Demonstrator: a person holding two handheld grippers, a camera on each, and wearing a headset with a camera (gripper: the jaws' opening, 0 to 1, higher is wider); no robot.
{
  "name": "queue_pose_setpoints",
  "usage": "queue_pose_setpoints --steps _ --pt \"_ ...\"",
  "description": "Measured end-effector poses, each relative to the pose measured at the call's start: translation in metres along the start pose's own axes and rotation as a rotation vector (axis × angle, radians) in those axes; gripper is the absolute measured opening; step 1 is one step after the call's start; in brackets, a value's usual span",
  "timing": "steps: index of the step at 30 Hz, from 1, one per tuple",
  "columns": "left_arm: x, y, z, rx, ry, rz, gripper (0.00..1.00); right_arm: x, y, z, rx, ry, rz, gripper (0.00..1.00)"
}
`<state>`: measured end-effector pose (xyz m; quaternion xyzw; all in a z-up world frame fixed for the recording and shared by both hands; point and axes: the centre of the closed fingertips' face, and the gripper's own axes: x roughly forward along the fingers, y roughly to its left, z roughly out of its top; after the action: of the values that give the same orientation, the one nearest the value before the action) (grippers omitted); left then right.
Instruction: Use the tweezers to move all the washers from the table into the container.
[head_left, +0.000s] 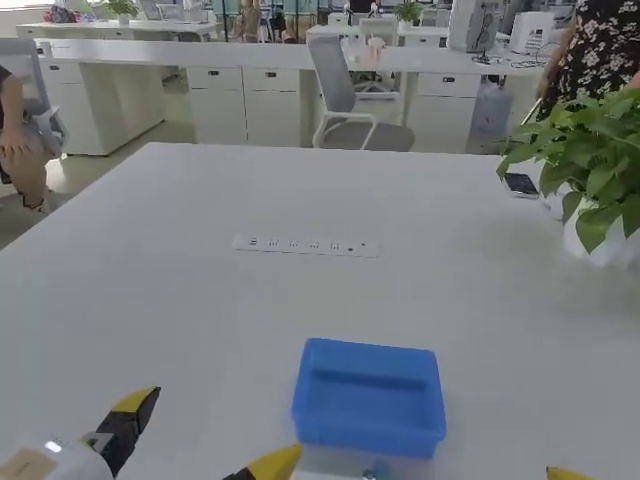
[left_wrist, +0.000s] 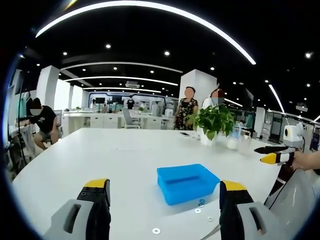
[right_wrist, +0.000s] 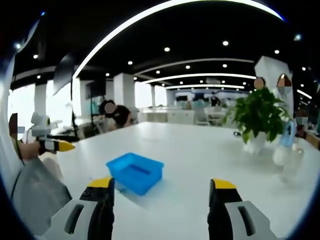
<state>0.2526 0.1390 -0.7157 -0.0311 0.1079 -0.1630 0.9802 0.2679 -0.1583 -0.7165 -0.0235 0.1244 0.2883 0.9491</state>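
**Both tongs spread and empty, washers on table by blue container**

Left tongs (left_wrist: 165, 186): jaws wide apart, nothing between the pads. The blue container (left_wrist: 186, 193) sits straight ahead of them on the white table (left_wrist: 115, 160), between the two jaw lines and closer to the right jaw. It looks empty inside.

The washers (left_wrist: 156, 231) lie loose on the table on the tongs' side of the container. One is low between the jaws, and a few more are in front of the right jaw, just short of the container's near wall. None touch the tongs. A thin metal sliver pokes out beside the right jaw at the bottom of the left gripper view. It is too small to say whether it is the tweezers.

Right tongs (right_wrist: 161, 184): jaws also spread, gripping nothing. From these the container is ahead and off to the left, just beyond the left jaw tip. A potted plant (right_wrist: 260, 116) is ahead on the right, well past the jaws.

Each pair of tongs shows at the edge of the other's view, held up above the table, well apart from the container.

In the head view the left tongs' yellow tips sit at the bottom left, just left of the container. A power strip (head_left: 305, 245) lies beyond the container, and a phone (head_left: 521, 184) is further off by the plant.
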Motion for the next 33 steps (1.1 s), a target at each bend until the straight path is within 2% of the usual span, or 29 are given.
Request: queue_pose_setpoints --steps 6,33 --pt "0.0003 0.0029 -0.0025 0.004 0.01 0.005 0.91 0.0 -0.0002 -0.0006 0.001 0.003 0.001 0.76" --pt "-0.0005 -0.0006 -0.0011 0.003 0.012 0.001 0.9 -0.0013 -0.001 -0.0013 0.003 0.009 -0.002 0.75"
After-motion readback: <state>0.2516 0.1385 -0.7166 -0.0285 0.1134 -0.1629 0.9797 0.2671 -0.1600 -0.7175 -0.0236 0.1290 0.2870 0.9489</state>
